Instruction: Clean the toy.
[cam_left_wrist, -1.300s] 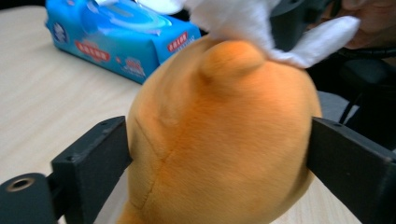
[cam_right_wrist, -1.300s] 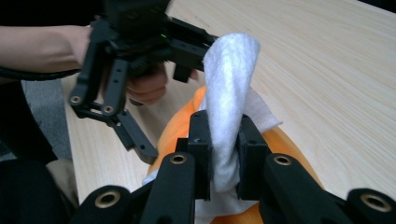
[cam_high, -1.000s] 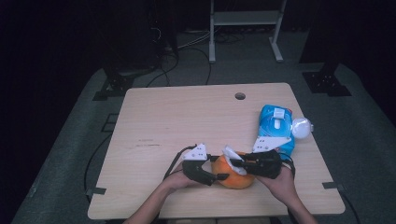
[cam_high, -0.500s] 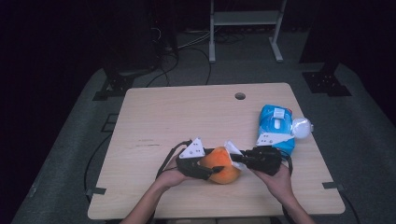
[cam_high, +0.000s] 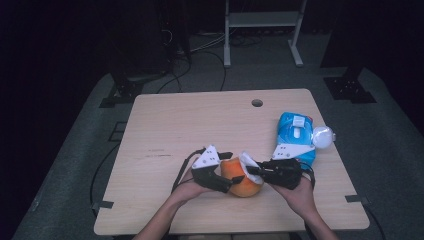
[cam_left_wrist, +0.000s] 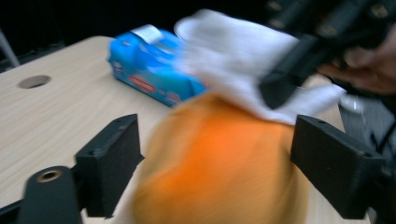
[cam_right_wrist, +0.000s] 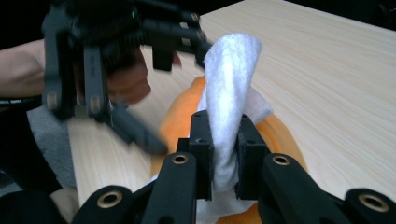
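Since the earlier frame, the left gripper (cam_high: 227, 172) has just spread its jaws wide, and the orange bowl (cam_high: 241, 177) sits between them, no longer pinched. It is a round, bright orange thing, blurred in the left gripper view, lying near the front edge of the table (cam_high: 170, 125) between the two hands. Pressed together, the right gripper (cam_right_wrist: 224, 140) jaws pinch a folded white cloth (cam_right_wrist: 231, 88) over the bowl's rim, a blue wipes pack (cam_high: 296, 136) nearby.

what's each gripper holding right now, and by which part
Right gripper pinches the white wipe by its lower end. Left gripper, jaws just opened, straddles the orange bowl ungripped.
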